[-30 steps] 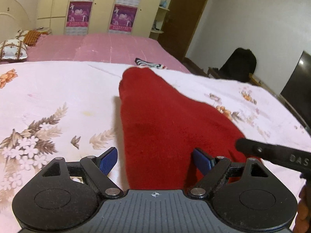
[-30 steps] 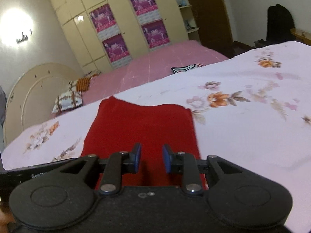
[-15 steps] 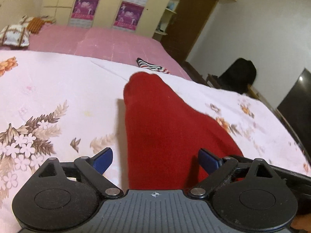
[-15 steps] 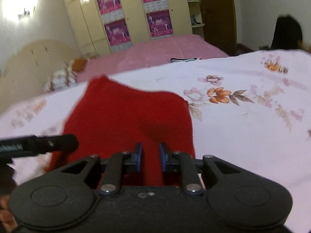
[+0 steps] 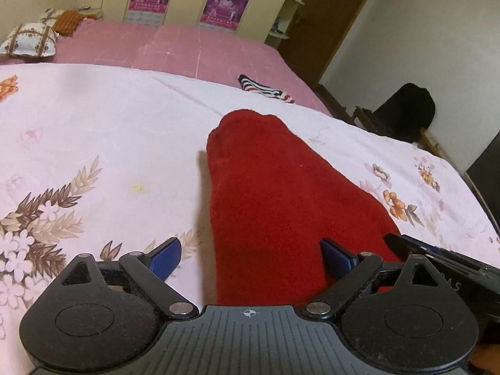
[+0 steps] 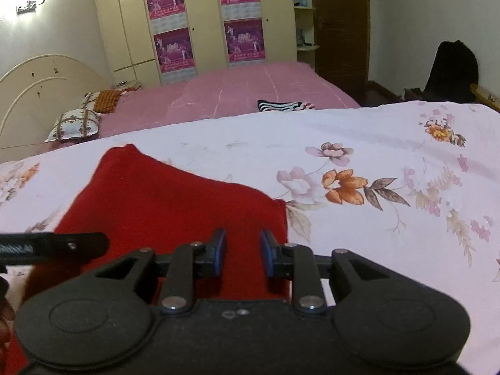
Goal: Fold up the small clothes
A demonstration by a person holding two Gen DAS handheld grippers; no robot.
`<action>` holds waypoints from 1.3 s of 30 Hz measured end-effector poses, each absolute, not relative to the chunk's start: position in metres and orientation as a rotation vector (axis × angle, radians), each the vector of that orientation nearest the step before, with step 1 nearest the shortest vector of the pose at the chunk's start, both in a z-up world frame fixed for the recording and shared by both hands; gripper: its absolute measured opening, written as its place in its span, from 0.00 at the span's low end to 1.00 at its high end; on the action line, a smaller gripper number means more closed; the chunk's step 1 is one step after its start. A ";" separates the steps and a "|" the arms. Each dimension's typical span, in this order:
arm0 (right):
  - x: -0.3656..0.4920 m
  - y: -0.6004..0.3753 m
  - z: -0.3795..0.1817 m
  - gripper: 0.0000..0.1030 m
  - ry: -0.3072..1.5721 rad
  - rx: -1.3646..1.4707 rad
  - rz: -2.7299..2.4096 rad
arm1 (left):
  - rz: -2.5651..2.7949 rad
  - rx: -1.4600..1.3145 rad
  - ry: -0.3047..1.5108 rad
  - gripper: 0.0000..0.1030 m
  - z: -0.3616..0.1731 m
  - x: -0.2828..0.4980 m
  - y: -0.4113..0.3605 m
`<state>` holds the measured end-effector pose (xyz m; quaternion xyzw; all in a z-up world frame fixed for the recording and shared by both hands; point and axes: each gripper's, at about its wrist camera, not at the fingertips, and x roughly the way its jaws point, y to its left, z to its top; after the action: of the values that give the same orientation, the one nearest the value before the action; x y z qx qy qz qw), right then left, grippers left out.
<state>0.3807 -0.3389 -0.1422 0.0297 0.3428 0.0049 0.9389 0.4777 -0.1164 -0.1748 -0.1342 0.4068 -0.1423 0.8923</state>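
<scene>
a red garment point(image 5: 281, 206) lies flat on a floral bedsheet point(image 5: 93, 143), its near edge running under both hand-held tools. the left gripper point(image 5: 250, 257) hovers over that edge with its blue pads point(image 5: 164, 257) spread wide, the cloth between them but not pinched. the right gripper point(image 6: 240, 253) sits over the garment's right corner, pads partly parted with a strip of red showing between them. a striped cloth point(image 6: 286, 105) rests on the pink bed point(image 6: 250, 90) beyond.
</scene>
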 end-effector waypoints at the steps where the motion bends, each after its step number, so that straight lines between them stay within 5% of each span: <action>1: 0.381 -0.339 -0.142 0.24 0.703 0.061 0.010 | -0.294 -0.275 0.842 0.92 -0.174 0.477 -0.117; 19: 0.403 -0.338 -0.148 0.29 0.709 0.078 0.003 | -0.238 -0.240 0.849 0.96 -0.176 0.496 -0.131; 39: 0.331 -0.327 -0.131 0.31 0.689 0.066 0.016 | -0.279 -0.151 0.813 0.96 -0.155 0.422 -0.124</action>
<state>0.3305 -0.3275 -0.1310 0.0324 0.3376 0.0079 0.9407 0.4220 -0.1244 -0.1552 -0.0729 0.3939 -0.1350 0.9063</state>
